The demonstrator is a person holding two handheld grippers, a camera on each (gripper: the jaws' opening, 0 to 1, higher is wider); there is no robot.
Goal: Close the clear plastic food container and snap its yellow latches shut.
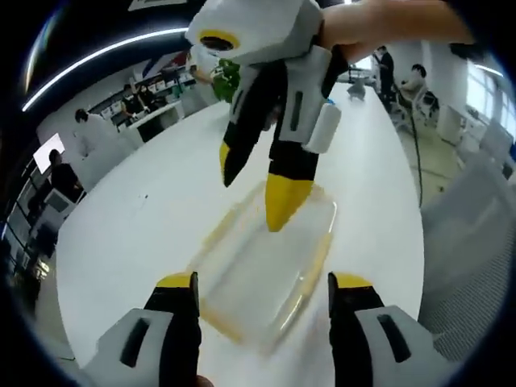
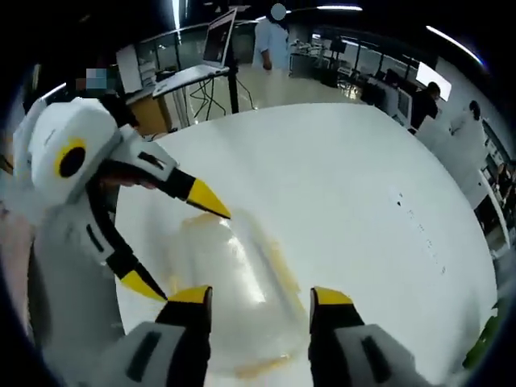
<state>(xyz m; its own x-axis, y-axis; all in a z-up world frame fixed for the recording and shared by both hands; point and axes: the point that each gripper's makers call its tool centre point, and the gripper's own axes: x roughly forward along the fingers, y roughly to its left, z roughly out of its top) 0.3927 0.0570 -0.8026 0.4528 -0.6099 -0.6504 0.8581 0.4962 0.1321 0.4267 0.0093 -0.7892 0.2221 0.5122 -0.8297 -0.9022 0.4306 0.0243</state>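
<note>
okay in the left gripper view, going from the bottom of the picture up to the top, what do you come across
Left gripper with open jaws → clear container with yellow edges on the white table → right gripper reaching down over it, jaws apart → people at desks in the background.

A large white surface (image 1: 145, 218) with a rounded edge spreads across a busy open room. Beyond its far edge stand desks and counters (image 1: 153, 113) with people in white coats beside them. A long curved strip light (image 1: 97, 56) runs along the dark ceiling. In the right gripper view a laptop (image 2: 219, 36) sits open on a stand, with a monitor (image 2: 427, 81) further right. Bright windows (image 1: 492, 97) line one side, above a pale floor (image 1: 439, 153).
</note>
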